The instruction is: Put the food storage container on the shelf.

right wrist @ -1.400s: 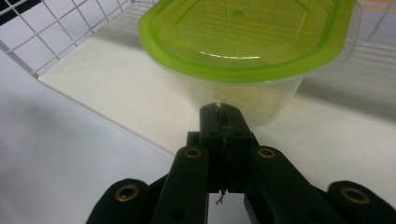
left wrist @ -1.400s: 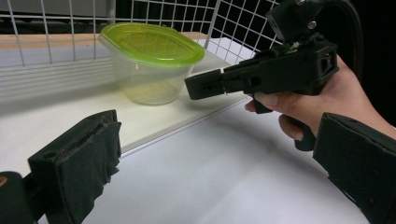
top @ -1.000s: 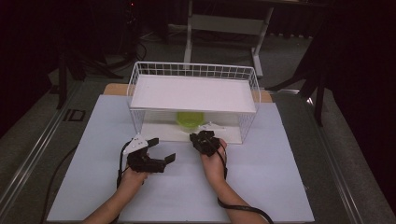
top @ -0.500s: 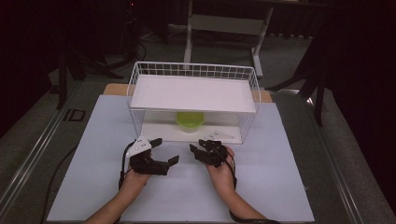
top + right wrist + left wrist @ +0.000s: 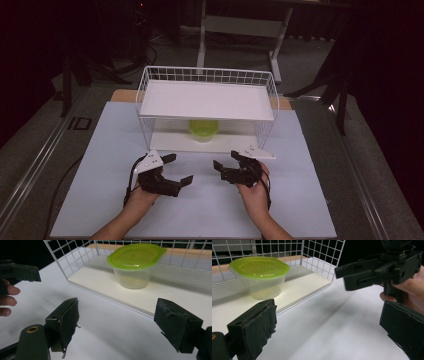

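A clear tub with a green lid (image 5: 202,128) stands on the lower shelf of a white wire rack (image 5: 207,76). It also appears in the left gripper view (image 5: 259,275) and the right gripper view (image 5: 135,265). My left gripper (image 5: 179,168) rests open on the white mat in front of the rack, its jaws (image 5: 329,327) wide apart and empty. My right gripper (image 5: 226,160) hovers beside it, facing it. Its jaws (image 5: 121,322) have just been opening and hold nothing. The right gripper (image 5: 344,277) also appears ahead of the left one.
The rack's upper shelf (image 5: 207,100) is a bare white board. The white mat (image 5: 300,200) covers the table, with a wooden edge (image 5: 122,95) behind the rack. Dark floor and a desk frame (image 5: 240,25) lie beyond.
My right gripper has drawn back from the rack's front toward the person, and its jaws have spread apart. The tub and the left gripper stay where they were.
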`<state>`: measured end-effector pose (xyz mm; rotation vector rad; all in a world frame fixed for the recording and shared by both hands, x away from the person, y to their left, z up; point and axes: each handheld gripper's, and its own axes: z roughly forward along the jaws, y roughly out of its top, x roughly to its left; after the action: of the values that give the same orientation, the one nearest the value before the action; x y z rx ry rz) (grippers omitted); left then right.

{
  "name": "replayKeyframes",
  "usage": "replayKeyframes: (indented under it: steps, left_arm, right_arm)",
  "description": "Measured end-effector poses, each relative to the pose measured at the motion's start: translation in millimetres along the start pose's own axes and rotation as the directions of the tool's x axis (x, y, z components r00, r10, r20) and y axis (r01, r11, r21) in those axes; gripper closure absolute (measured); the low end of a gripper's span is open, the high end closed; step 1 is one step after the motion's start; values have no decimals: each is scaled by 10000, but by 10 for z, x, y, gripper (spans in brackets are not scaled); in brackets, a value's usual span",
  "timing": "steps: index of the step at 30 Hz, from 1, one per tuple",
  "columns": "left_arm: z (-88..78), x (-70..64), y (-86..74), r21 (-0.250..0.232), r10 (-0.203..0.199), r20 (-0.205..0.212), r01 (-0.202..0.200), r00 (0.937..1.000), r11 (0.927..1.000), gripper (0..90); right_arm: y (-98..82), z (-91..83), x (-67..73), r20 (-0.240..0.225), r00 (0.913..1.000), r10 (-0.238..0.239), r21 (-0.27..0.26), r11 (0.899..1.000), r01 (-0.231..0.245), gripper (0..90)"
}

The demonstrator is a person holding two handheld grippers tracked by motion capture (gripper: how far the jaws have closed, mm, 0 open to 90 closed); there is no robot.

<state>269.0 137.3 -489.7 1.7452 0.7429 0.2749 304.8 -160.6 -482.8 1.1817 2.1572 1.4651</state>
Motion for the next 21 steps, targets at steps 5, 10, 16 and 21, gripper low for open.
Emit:
replayKeyframes:
  steps: [5,10,16,21]
  left_arm:
    - [-96,-27,-37,64,-22,71,22,10000,10000,18]
    - [-174,-54,-80,135,-44,128,42,9999,9999,18]
    - [-271,-65,-128,224,75,144,-78,9999,9997,18]
    - [-347,-62,-212,441,104,241,-115,9997,9990,18]
  right_arm:
    - [-26,-169,-60,-92,9999,60,-128,9999,-61,177]
    - [-43,-302,-133,6,10000,-41,-201,9998,41,172]
    - [-102,-451,-155,27,9999,-113,-165,9998,114,173]
    - [-159,-553,-109,62,9984,-559,-138,9983,560,173]
